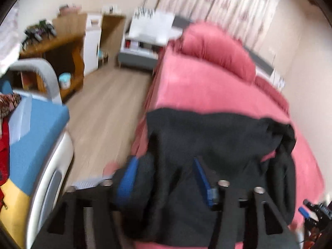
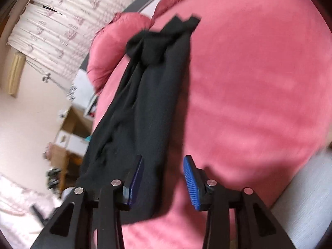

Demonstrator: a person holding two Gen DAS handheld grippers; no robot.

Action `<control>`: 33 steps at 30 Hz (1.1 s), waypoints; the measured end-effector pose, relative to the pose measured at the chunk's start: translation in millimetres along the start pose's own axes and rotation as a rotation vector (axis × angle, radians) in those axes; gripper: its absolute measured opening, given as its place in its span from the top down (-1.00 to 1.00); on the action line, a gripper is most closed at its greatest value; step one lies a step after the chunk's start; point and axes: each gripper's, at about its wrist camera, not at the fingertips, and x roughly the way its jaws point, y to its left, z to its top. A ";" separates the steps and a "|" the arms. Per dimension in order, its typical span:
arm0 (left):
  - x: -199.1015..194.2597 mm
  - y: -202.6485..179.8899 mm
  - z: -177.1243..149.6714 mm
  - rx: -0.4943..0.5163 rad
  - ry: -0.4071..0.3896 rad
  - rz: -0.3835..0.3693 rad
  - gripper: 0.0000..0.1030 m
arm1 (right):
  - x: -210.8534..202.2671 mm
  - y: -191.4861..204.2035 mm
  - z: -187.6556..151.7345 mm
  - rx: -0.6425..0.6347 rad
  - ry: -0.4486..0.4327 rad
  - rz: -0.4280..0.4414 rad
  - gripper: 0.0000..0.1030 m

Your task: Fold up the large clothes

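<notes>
A pink bedspread covered the bed, with a plump pink pillow lying at its far end. Behind the bed hung pale patterned curtains. Wood-look flooring ran along the bed's side toward a wooden shelf unit and a white cabinet against the far wall. A low grey stand stood near the bed's head, carrying what looked like white papers, though blur made that uncertain. A blue cushion sat across the floor from the bed.
</notes>
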 end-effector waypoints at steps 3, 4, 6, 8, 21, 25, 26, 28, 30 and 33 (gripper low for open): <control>7.4 -25.6 3.7 0.055 -0.007 -0.074 -0.26 | 1.8 -9.0 40.9 -0.013 -0.025 -0.062 0.16; 13.3 -42.9 1.7 0.105 0.004 -0.079 -0.26 | 6.5 -11.1 57.8 -0.016 -0.032 -0.086 0.16; 23.8 -63.2 -5.0 0.162 0.023 -0.103 -0.26 | 16.2 -16.3 91.7 0.005 -0.038 -0.112 0.14; 45.4 -82.7 -12.1 0.211 0.069 -0.138 -0.26 | 34.0 -11.3 116.8 0.025 -0.043 -0.076 0.14; 137.8 -99.3 -59.1 0.360 0.207 -0.179 -0.73 | 191.1 -2.8 275.3 0.357 0.117 0.012 0.04; 135.5 -96.7 -59.8 0.349 0.211 -0.222 -0.87 | 215.0 68.0 330.3 0.126 0.148 -0.191 0.76; 136.1 -96.9 -58.9 0.343 0.210 -0.231 -0.89 | 218.0 98.5 349.5 0.050 0.111 -0.205 0.76; 135.5 -97.5 -60.4 0.330 0.210 -0.248 -0.90 | 219.5 153.0 376.5 -0.078 0.018 -0.177 0.77; 135.6 -97.0 -60.6 0.326 0.212 -0.256 -0.93 | 217.9 211.2 397.6 -0.193 -0.087 -0.078 0.72; 133.2 -97.2 -58.2 0.328 0.212 -0.256 -0.94 | 206.1 262.4 404.4 -0.340 -0.170 0.051 -0.05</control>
